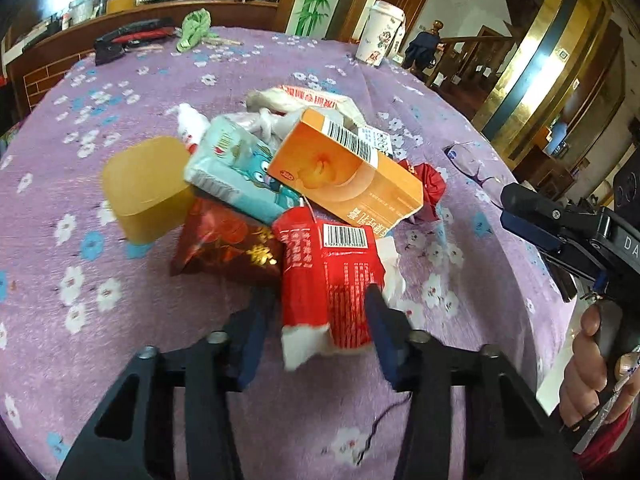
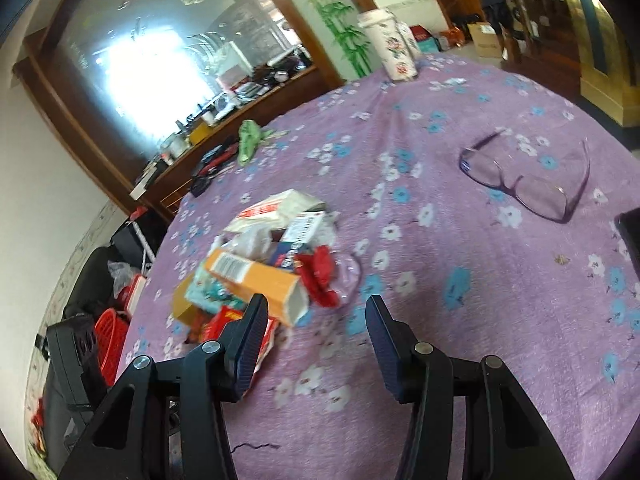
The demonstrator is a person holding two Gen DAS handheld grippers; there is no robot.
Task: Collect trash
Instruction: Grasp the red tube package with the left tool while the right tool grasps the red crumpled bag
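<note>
Trash heap on purple flowered tablecloth (image 1: pixel 120 300), items listed by place relative to the tongs:

- Left gripper (image 1: pixel 318 300): jaws partly apart, red printed wrapper (image 1: pixel 332 276) between the fingers; whether the pads press on it cannot be told.
- Beyond its tips: orange carton (image 1: pixel 344 176) lying tilted on top of the heap, light blue packet (image 1: pixel 236 172) just left of it, dark red foil bag (image 1: pixel 224 248) beneath, amber plastic lid (image 1: pixel 148 188) to the far left, crumpled red wrapper (image 1: pixel 428 188) to the right.
- Right gripper (image 2: pixel 316 308): jaws apart, nothing between them, bare cloth ahead; orange carton's open end just beyond the left finger.
- Far ahead and right of the right gripper: purple-framed glasses (image 2: pixel 524 184), well apart from the heap.
- Far edge: floral paper cup (image 2: pixel 394 46)
</note>
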